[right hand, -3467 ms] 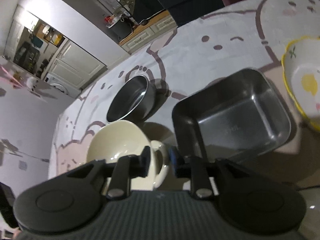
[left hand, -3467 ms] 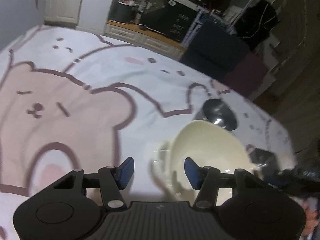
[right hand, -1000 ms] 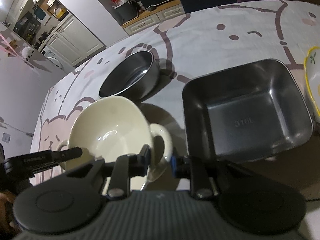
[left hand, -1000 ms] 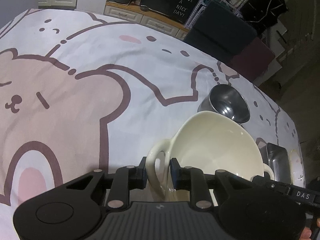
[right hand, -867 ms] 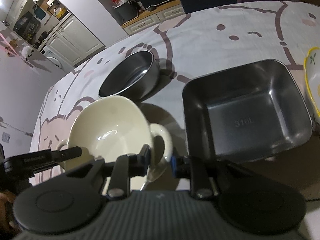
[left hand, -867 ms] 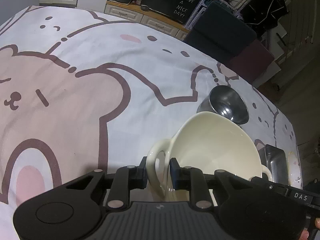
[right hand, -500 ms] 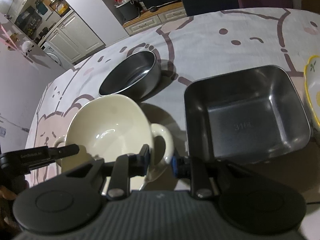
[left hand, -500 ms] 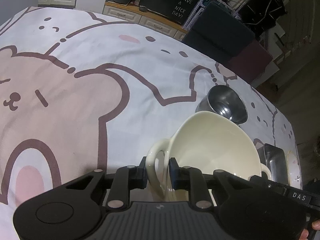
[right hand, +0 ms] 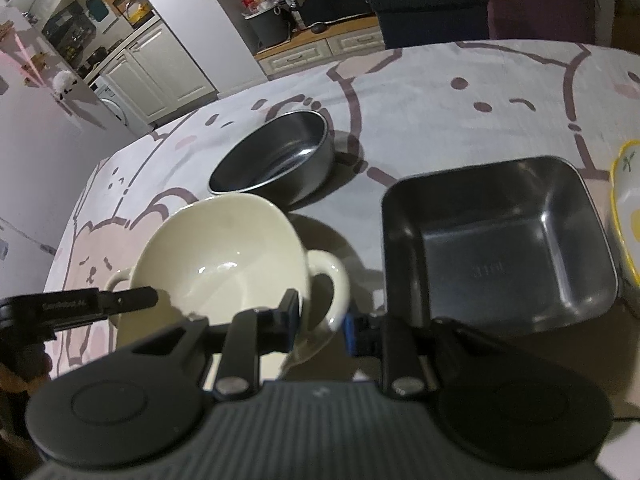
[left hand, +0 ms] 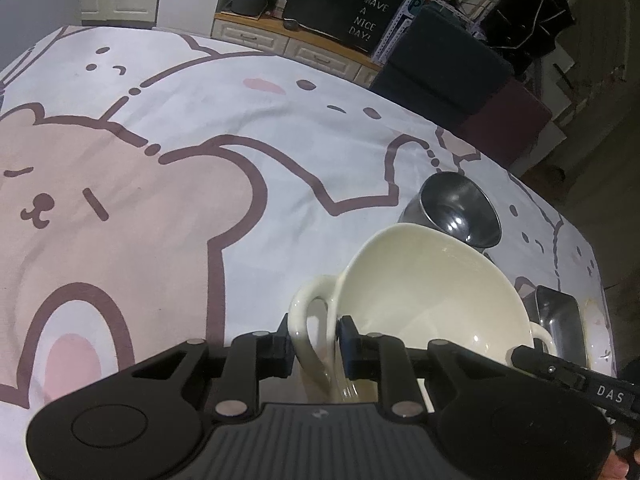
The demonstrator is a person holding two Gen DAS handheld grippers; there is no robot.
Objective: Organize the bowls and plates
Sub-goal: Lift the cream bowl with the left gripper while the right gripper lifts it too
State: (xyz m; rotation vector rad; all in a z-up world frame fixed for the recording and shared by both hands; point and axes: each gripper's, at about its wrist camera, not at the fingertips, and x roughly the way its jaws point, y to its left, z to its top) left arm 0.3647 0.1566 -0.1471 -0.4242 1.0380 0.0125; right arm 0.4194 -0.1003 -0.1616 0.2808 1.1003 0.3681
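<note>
Each gripper, left gripper (left hand: 314,340) and right gripper (right hand: 320,316), is clamped on one handle of the cream bowl (right hand: 218,260). A round steel bowl (right hand: 276,164) stands at 12 o'clock of it, and a square steel tray (right hand: 496,248) at 3 o'clock, both close on the worktop (right hand: 440,92).

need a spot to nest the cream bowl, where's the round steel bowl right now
In the right wrist view the round steel bowl stands on the bear-print cloth just beyond the cream bowl, left of the square steel tray.

Dim room, lamp glare top left in right view, fisheye-bent edges, dark corners, slight blur.
</note>
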